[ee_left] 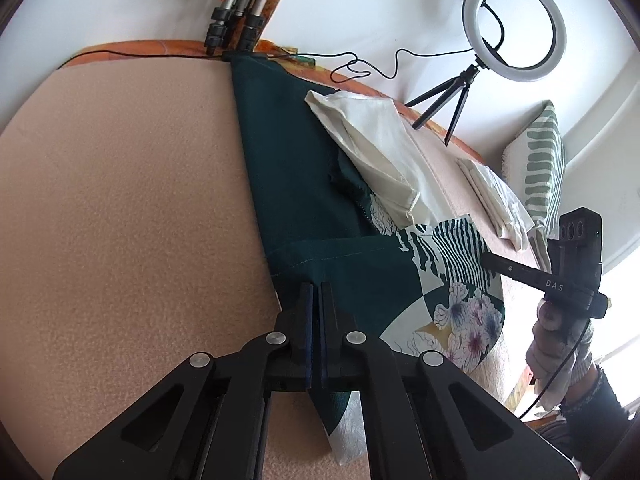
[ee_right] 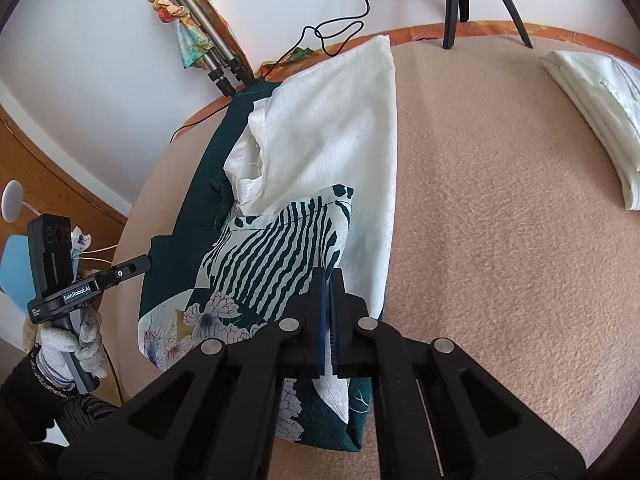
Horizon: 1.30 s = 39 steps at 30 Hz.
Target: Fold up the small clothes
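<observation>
A dark green garment (ee_left: 292, 184) with white, striped and floral print (ee_left: 452, 280) lies lengthwise on the beige padded table (ee_left: 120, 200). My left gripper (ee_left: 316, 292) is shut on its near dark green hem. My right gripper (ee_right: 330, 280) is shut on the garment's (ee_right: 264, 256) near edge, pinching white and patterned fabric. The white part (ee_right: 332, 120) is folded over the far half. Each gripper shows in the other's view: the right (ee_left: 576, 256), the left (ee_right: 120, 272).
A folded white cloth (ee_right: 600, 108) lies at the table's far right and shows in the left wrist view (ee_left: 496, 200). A ring light (ee_left: 514, 26) on a small tripod, a bigger tripod (ee_left: 236, 12) and a black cable (ee_left: 360, 65) stand at the back edge. A striped cushion (ee_left: 544, 160) leans on the wall.
</observation>
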### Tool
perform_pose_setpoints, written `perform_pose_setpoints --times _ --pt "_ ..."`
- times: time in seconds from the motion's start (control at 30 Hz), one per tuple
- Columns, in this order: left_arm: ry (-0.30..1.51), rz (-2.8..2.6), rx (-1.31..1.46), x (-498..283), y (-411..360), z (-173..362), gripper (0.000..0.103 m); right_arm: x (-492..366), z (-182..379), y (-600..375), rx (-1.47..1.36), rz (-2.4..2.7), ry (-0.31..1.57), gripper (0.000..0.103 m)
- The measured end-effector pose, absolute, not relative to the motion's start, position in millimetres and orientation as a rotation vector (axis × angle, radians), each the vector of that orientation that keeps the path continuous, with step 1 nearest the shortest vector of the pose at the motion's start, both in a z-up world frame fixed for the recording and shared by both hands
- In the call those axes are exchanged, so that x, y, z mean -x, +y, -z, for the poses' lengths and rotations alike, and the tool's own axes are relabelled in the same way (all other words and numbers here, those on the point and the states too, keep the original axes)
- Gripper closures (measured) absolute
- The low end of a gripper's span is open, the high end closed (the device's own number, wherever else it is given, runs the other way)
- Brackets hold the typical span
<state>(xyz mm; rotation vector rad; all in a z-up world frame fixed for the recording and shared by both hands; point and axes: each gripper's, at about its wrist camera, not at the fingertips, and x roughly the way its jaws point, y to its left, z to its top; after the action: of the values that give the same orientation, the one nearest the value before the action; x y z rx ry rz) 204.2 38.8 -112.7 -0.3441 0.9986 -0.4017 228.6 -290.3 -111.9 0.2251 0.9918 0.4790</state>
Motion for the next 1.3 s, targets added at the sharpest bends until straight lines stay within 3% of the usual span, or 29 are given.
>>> perform_pose_setpoints --times 0.4,0.47,0.53,0.6,0.67,0.77,0.87,1.3 --pt "0.997 0.35 0.304 -219.0 38.4 114.5 0.101 -231.0 125.1 -291.7 -0.12 -0.377 1.029 0.1" --pt "0.988 0.342 0.272 -219.5 37.3 107.0 0.089 -231.9 120.8 -291.7 -0.097 -0.352 1.019 0.099" --pt "0.971 0.36 0.283 -223.0 40.0 98.8 0.086 -233.5 114.8 -292.0 -0.093 -0.366 1.01 0.097" --pt "0.954 0.357 0.284 -229.2 44.6 90.3 0.08 -234.8 106.8 -293.2 -0.088 -0.368 0.995 0.092" --pt "0.939 0.348 0.284 -238.2 49.6 82.2 0.071 -238.5 97.4 -295.2 -0.094 -0.377 0.976 0.077" --pt "0.924 0.339 0.282 -257.3 57.4 69.9 0.07 -249.9 83.2 -300.4 -0.096 -0.389 0.953 0.072" --pt "0.932 0.362 0.287 -283.7 64.2 62.1 0.057 -277.2 75.4 -306.8 -0.115 -0.423 0.968 0.062" --pt "0.983 0.345 0.402 -392.5 86.9 93.7 0.057 -413.5 75.7 -311.5 -0.156 -0.479 0.96 0.058"
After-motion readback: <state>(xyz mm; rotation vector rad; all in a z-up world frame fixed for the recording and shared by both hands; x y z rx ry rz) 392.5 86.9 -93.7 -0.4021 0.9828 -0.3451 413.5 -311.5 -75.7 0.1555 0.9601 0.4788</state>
